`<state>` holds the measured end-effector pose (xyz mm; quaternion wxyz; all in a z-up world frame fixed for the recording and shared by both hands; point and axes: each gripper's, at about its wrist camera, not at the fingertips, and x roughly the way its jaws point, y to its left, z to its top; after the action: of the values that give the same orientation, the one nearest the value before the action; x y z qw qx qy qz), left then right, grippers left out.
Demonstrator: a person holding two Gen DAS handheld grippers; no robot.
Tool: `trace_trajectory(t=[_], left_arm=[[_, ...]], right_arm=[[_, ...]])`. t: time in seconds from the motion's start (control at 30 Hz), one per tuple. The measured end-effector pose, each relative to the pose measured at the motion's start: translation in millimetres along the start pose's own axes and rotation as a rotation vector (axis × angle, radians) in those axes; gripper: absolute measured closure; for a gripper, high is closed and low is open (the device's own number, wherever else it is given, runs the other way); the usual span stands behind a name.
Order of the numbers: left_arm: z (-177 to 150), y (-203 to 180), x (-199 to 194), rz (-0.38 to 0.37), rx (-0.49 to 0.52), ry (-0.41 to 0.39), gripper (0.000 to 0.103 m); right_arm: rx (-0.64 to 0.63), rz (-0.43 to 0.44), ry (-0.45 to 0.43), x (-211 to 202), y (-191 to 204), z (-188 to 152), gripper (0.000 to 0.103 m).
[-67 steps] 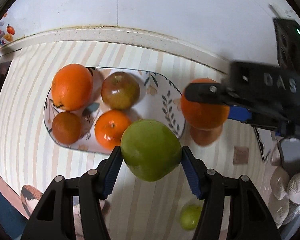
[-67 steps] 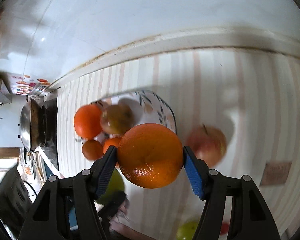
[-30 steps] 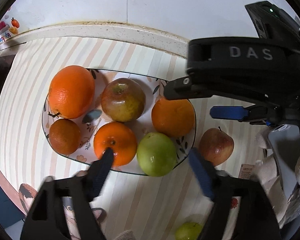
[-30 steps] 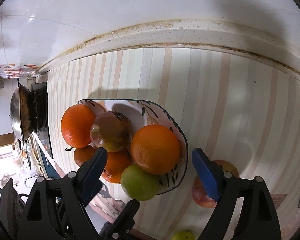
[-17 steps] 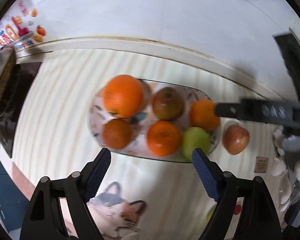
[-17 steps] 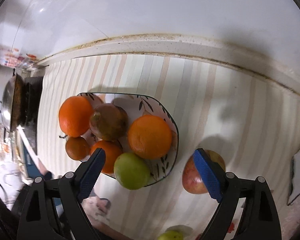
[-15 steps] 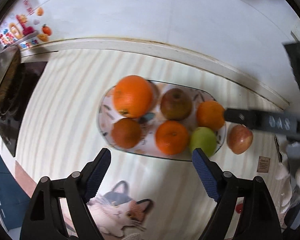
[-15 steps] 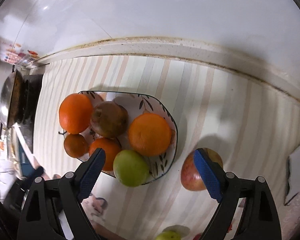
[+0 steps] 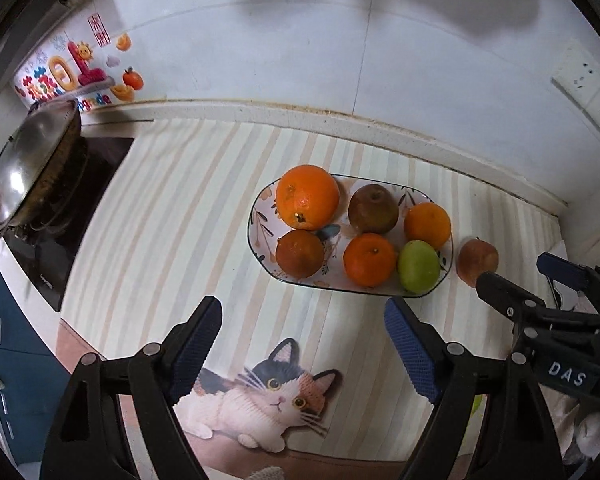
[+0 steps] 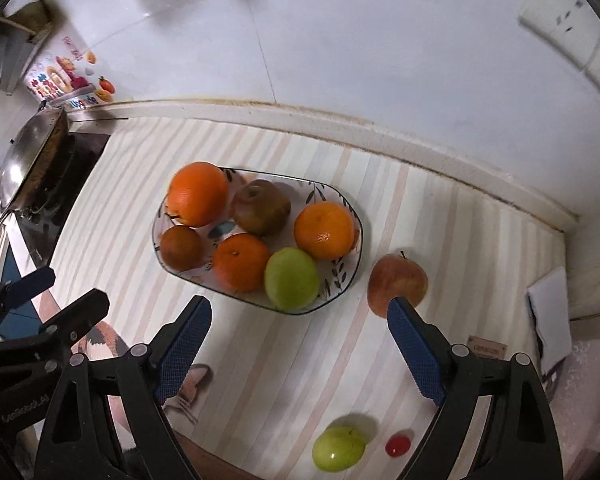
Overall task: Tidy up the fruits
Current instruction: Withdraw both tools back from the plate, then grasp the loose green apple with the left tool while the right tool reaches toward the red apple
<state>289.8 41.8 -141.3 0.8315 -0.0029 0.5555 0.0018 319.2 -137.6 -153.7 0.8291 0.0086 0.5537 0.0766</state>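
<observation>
Both my left gripper point(image 9: 302, 346) and right gripper point(image 10: 298, 346) hang released, fingers holding nothing, above the plate point(image 10: 342, 280) holding six fruits on the desk point(image 10: 284, 360).

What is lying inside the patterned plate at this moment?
The plate holds six fruits: three oranges, one small dark orange, a brownish apple and a green apple. The fruits cover most of the plate's painted leaf pattern.

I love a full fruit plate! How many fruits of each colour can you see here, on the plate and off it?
Orange: 4, all on the plate, e.g. the biggest orange
Green: 2, one on the plate, one off it
Red or brownish: 2, one on the plate, one off it
Small red fruit: 1
Total: 9
</observation>
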Motion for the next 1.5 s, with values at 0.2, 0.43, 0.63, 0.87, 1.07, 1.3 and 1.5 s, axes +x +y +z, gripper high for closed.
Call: trace_trajectory(t=[0.2,0.43,0.63,0.87,1.07,1.3,1.5], left_arm=[[-7,6,-34,-0.022,0.008,-0.051,0.02],[-17,11,-60,-0.044,0.012,-0.086,0.02],[-28,11,-71,-0.054,0.023,-0.09,0.02],[-35,-2,-69,-0.076,0.044,-0.072,0.02],[-43,-46,-37,-0.083,0.137,-0.003,0.02],[-75,-133,48,-0.187,0.294,0.269,0.02],[-110,-200,116,-0.22,0.398,0.46,0.02]], right_arm=[[0.011,-0.017,-0.087,-49,11,-20,0.011],[0.051,0.007,-0.143,-92,14,-45,0.011],[0.073,0.036,-0.154,-107,16,-61,0.011],[0.108,0.051,-0.156,-109,7,-69,0.011],[0.255,0.066,-0.101,-90,-47,-86,0.011],[0.47,0.023,0.057,-29,-134,-144,0.011],[0.62,0.032,0.15,14,-182,-194,0.011]])
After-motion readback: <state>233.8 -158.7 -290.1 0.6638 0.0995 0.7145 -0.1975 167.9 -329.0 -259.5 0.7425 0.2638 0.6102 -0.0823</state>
